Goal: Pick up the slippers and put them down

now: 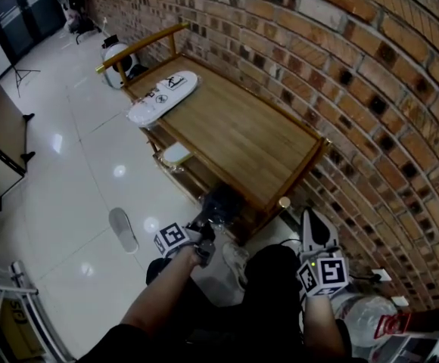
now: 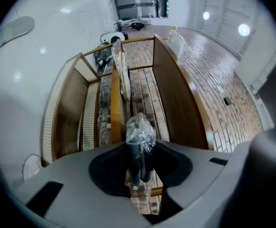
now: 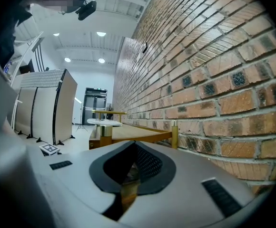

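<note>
A dark pair of slippers wrapped in clear plastic point(image 2: 140, 133) sits pinched between the jaws of my left gripper point(image 2: 139, 161), which is shut on it. In the head view that bundle point(image 1: 221, 203) hangs at the near end of the wooden shoe rack point(image 1: 242, 138), just ahead of the left gripper point(image 1: 204, 242). A white wrapped pair point(image 1: 163, 97) lies on the rack's top at its far end. My right gripper point(image 1: 316, 231) is by the rack's near right corner post, close to the brick wall, jaws together with nothing between them point(image 3: 132, 171).
A white slipper point(image 1: 175, 154) rests on a lower shelf, and a grey slipper point(image 1: 122, 229) lies on the glossy white floor to the left. The brick wall point(image 1: 371, 89) runs along the rack's right side. A plastic bottle point(image 1: 371, 316) stands at the lower right.
</note>
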The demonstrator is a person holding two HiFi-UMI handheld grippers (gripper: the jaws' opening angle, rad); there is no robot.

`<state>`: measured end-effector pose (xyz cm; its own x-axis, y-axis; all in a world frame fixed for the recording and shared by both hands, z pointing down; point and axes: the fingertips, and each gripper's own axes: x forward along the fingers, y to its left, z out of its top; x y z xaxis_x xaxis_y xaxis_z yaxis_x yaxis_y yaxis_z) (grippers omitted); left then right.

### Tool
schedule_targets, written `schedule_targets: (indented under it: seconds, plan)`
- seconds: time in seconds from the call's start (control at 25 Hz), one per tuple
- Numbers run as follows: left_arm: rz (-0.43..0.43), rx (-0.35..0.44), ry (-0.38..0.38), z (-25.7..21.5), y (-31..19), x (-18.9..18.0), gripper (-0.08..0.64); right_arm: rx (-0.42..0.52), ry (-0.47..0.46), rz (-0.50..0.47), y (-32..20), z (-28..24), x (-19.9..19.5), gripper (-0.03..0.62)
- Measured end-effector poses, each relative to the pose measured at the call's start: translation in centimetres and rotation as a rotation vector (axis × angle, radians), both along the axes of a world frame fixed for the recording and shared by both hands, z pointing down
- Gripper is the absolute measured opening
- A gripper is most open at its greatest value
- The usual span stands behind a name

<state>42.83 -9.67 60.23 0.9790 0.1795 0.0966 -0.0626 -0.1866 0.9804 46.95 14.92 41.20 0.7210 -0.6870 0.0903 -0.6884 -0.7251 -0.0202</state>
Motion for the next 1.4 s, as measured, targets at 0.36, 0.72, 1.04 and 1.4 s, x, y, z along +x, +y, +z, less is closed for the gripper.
schedule_targets:
  seconds: [0.36,0.72,1.04,1.4]
  plan:
    - [-0.113,-0.031,0.116,-4.1,-3.2,-5.4,0.117,0.050,0.079,-0.040,-1.0,-3.9,-2.9,0.009]
    - [-0.285,0.033,0.162,-7.5,-8.2,-13.5,0.115,0.108,0.120,-0.127,-4.0,-7.0,-6.5,0.009]
    - [-0.487,0.071,0.181,-8.9,-14.0,-23.9,0.115,0.136,0.165,-0.341,-12.0,-8.3,-11.9,0.009]
    - [-0.727,0.123,0.243,-10.7,-19.9,-34.2,0.115,0.129,0.195,-0.558,-20.2,-8.9,-18.5,0.009]
